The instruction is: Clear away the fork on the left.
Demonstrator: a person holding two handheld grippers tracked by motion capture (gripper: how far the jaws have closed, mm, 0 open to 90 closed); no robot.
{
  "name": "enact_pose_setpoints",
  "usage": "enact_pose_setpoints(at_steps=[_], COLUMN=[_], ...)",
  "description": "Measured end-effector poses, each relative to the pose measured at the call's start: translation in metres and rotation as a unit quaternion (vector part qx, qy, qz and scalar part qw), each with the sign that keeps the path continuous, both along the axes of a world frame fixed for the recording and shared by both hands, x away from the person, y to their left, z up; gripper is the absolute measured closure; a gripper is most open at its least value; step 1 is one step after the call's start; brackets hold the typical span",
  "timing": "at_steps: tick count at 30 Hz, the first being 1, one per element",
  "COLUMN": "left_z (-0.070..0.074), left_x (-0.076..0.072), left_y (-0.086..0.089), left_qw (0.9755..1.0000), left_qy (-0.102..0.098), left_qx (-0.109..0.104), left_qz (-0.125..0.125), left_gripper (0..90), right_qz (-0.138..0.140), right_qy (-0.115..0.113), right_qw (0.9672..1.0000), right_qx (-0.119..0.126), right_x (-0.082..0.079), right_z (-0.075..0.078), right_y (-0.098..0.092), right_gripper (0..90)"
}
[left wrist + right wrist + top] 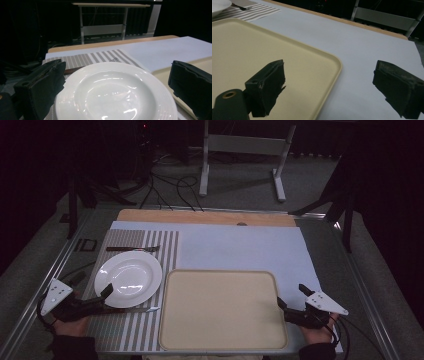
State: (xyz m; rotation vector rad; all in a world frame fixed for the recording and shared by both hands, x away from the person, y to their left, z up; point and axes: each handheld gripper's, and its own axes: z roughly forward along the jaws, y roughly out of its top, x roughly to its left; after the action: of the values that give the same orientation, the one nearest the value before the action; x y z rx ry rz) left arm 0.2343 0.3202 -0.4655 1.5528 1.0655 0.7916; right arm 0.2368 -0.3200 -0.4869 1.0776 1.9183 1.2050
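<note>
A white plate (128,279) (115,95) lies on a grey striped placemat (165,247) at the left. Beyond it is a fork (132,249) (113,60); at its near edge is a knife (137,310). A bare beige tray (222,310) (249,50) sits in the middle front. My left gripper (104,299) (120,75) is open at the plate's near-left rim, a jaw on each side of the plate in the left gripper view. My right gripper (292,295) (332,80) is open, straddling the tray's right edge, with nothing between its jaws.
A pale cloth (240,247) (367,42) covers the table right of the placemat, with a wooden strip (200,216) along the far edge. Behind the table, a white stand (242,145) and cables (170,185) are on the floor. Dark tripod legs (345,215) stand at the far right.
</note>
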Motion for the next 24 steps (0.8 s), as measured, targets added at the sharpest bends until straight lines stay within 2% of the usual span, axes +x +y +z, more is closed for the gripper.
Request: enact_pose_setpoints(at_steps=[2, 6, 14, 19, 24], left_z=[0.0, 0.0, 0.001, 0.006, 0.007], left_x=[0.0, 0.001, 0.004, 0.007, 0.011], left_y=[0.0, 0.0, 0.003, 0.003, 0.002], left_qw=[1.0, 1.0, 0.9999, 0.9998, 0.9998], left_qy=[0.002, 0.002, 0.009, 0.012, 0.019], left_qx=[0.006, 0.004, -0.008, -0.013, -0.004], left_qz=[0.005, 0.005, 0.009, 0.003, 0.002], left_gripper=[0.6, 0.3, 0.1, 0.1, 0.1], right_qz=[0.002, 0.003, 0.0, 0.004, 0.003], right_qy=[0.001, -0.002, -0.004, -0.006, -0.012], right_qw=[1.0, 1.0, 1.0, 1.0, 0.9999], right_qx=[-0.001, 0.001, 0.006, 0.005, 0.01], right_x=[0.0, -0.001, 0.0, 0.0, -0.001], right_z=[0.0, 0.0, -0.002, -0.003, -0.002], right_y=[0.0, 0.001, 0.001, 0.002, 0.001], right_gripper=[10.3, 10.3, 10.3, 10.3, 10.3])
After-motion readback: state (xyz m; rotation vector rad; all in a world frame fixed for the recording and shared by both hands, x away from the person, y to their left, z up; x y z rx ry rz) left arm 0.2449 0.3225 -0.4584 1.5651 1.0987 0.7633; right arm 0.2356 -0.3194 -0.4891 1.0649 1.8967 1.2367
